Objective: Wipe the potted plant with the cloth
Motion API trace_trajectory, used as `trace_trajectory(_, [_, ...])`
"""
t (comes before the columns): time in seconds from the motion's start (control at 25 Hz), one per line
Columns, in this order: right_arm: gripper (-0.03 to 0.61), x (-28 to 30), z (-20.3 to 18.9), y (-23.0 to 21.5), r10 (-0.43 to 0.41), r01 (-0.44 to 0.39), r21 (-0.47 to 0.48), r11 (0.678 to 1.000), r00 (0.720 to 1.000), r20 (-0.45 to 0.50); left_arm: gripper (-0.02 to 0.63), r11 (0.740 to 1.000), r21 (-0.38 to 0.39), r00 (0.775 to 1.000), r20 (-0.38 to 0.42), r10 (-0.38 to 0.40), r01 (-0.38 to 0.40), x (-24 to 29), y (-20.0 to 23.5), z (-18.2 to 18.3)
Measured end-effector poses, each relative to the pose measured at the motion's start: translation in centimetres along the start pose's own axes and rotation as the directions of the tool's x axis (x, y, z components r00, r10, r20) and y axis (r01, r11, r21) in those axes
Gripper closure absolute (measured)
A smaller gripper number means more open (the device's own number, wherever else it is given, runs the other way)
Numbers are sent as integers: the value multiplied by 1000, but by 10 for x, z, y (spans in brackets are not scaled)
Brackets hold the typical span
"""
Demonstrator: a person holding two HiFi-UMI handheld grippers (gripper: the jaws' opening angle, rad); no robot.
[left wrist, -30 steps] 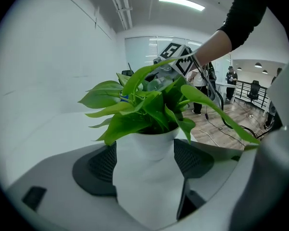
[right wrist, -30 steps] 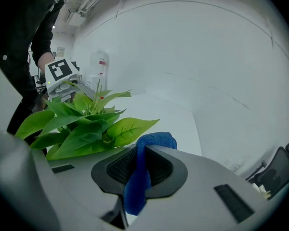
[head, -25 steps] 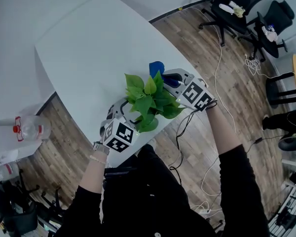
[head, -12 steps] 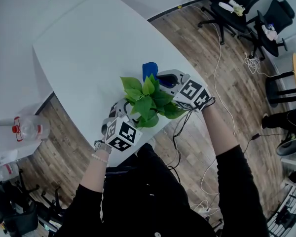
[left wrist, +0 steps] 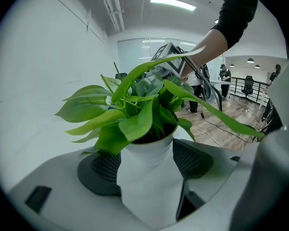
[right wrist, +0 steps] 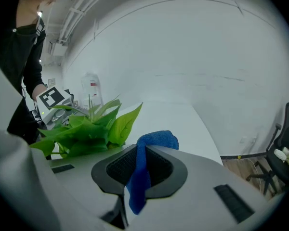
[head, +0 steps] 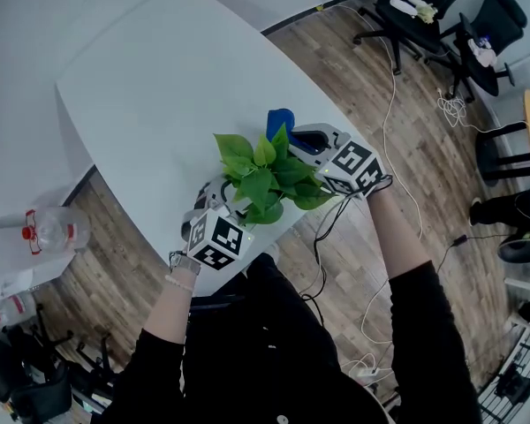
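A leafy green plant (head: pixel 265 182) in a white pot (left wrist: pixel 147 174) stands near the front edge of the white table (head: pixel 159 104). My left gripper (left wrist: pixel 147 165) is shut on the pot, one pad on each side of it. My right gripper (right wrist: pixel 139 170) is shut on a blue cloth (right wrist: pixel 144 162), which sticks up past the jaws. In the head view the blue cloth (head: pixel 279 120) sits at the far right side of the leaves, touching or nearly touching them. The plant's leaves (right wrist: pixel 86 129) lie to the left in the right gripper view. The pot is hidden under leaves in the head view.
A plastic bottle (head: pixel 57 230) with a red cap stands at the left, off the table. Office chairs (head: pixel 424 16) and loose cables (head: pixel 397 148) occupy the wooden floor at the right. The table stretches away behind the plant.
The right gripper with the cloth shifted left along the leaves, then back right and slightly away. The left gripper and plant edged a little to the left.
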State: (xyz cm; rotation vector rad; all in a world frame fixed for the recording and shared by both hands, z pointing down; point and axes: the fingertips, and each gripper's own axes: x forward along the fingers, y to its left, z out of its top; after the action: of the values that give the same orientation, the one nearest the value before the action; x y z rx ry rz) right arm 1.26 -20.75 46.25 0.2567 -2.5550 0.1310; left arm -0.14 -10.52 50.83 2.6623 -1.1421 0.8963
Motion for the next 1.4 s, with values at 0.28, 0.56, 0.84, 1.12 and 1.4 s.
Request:
trace_trajectory(0.28, [500,-16,-26,8,-20,19,-21,1000,999,-47,265,1000,-3,1000,-6,-1,1,0,-2,-1])
trace_trajectory(0.56, [500,-28,-51,29,-73,73,3,997,996,-46,268,1000,-6,1000,-10,-1,1,0,-2,-1])
trace_trajectory(0.84, [500,-36,-66,53,-199,199,65,978,980,-11,270,1000,-11,1000,-15,1,-1,-1,-3,-1])
trace_trajectory(1.12, [500,-36,-72,83,-298,296,111,949,955,-4,272,1000,-22,1000,-21,4,-4,-1,-2,-3])
trace_trajectory(1.4, [500,-29,-67,123,-291,290,98,952,957,-9,273,1000,-29,1000,-24,10,-11,-2,-2,-2])
